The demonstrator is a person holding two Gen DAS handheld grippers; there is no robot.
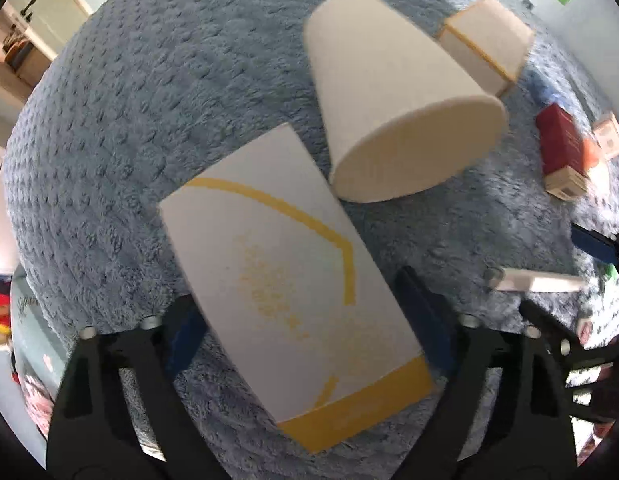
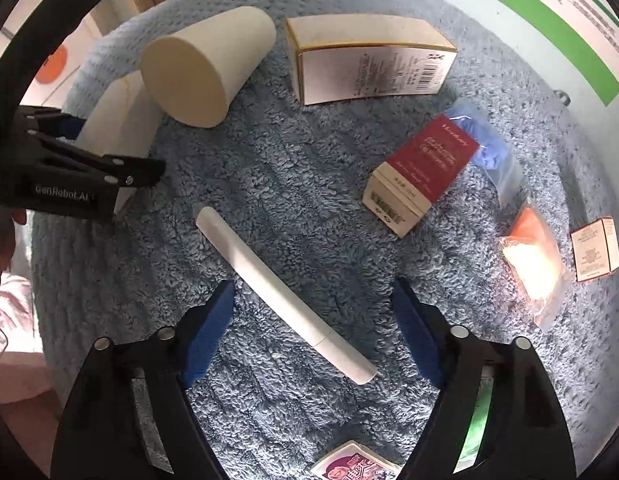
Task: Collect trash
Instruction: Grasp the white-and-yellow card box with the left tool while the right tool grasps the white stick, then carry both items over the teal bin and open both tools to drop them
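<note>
Straddling the white-and-yellow box (image 1: 293,280) on the blue towel (image 1: 149,120), the left gripper (image 1: 309,332) stands part-open and should close squarely on its sides, while the right gripper (image 2: 309,332), also part-open, must centre over the white tube (image 2: 285,292).

the small carton (image 2: 352,465) at the bottom of the right wrist view is cut off by the edge, its print unreadable. the orange packet (image 2: 535,268) is glared out. the red box (image 1: 560,151) in the left wrist view is blurred.
</note>
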